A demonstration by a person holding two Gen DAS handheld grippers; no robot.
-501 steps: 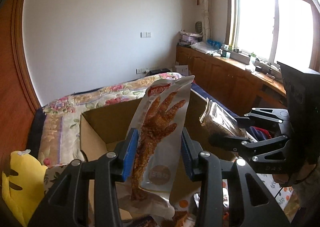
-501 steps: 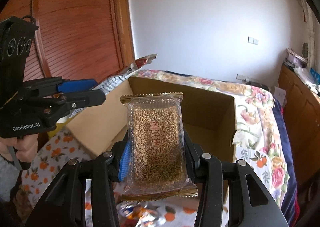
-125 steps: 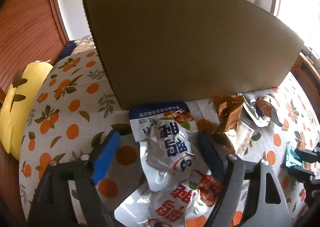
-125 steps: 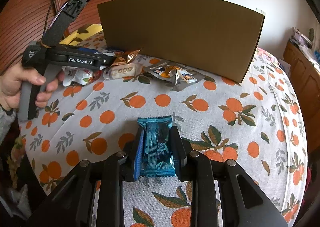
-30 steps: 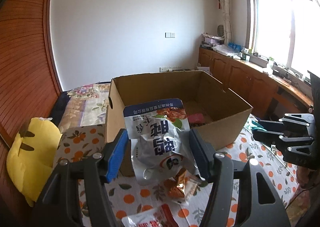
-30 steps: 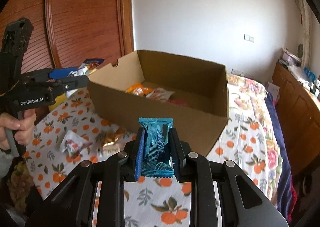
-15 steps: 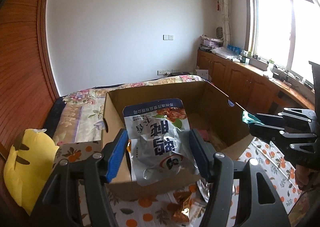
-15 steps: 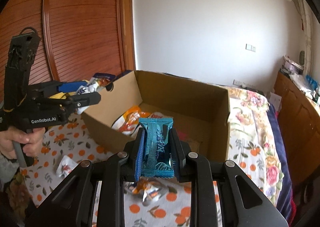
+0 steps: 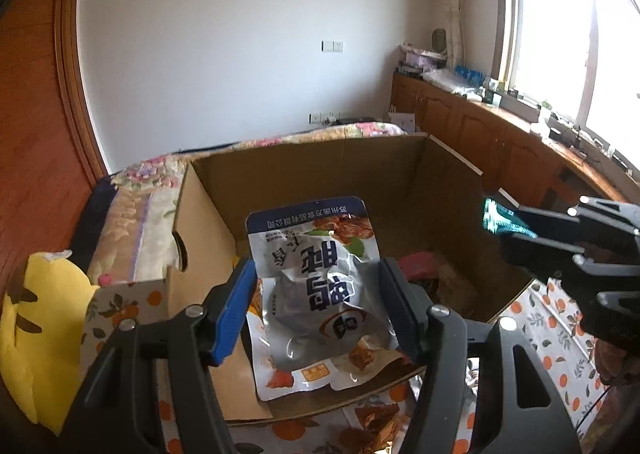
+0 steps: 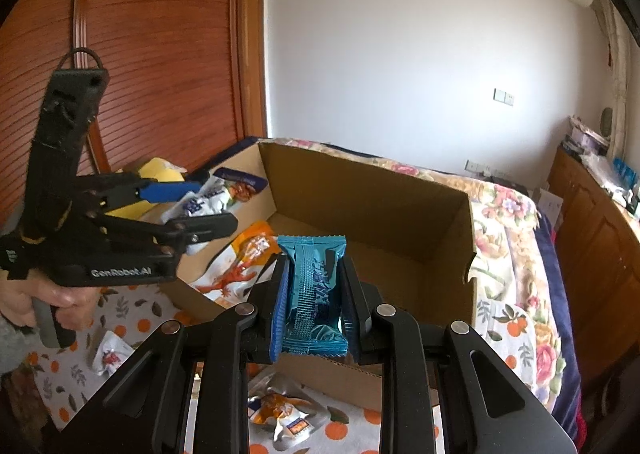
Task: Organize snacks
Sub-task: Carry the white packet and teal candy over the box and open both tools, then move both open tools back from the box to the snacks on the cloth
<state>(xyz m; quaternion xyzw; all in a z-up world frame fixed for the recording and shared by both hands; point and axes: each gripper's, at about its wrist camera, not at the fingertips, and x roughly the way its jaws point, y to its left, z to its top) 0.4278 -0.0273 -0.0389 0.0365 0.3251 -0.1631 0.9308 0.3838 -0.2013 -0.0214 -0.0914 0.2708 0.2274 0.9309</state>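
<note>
Left wrist view: my left gripper point(image 9: 316, 306) pinches a silver snack pouch point(image 9: 316, 286) between its two pads, holding it upright over the near edge of the open cardboard box point(image 9: 320, 170). The pouch has a dark blue band along its top with a line of small white Chinese characters, and large dark blue Chinese characters run down its face; from here they all read upside down, and I cannot make out the words. A round logo sits near its lower end. At the right of this view my right gripper point(image 9: 496, 224) reaches in over the box's right wall with a teal wrapper point(image 9: 494, 219) at its tip.

In the right wrist view that gripper is pressed together on the teal wrapper, a small bar with crimped ends held upright above the box's near wall; the darker lettering down its middle is too fine to read. The left tool's body carries white lettering, "GenRobot.AI" point(image 10: 121, 272). An orange-and-white packet point(image 10: 244, 258) lies inside the box, and more packets point(image 10: 280, 414) lie outside it on the orange-print tablecloth point(image 10: 132, 306).
</note>
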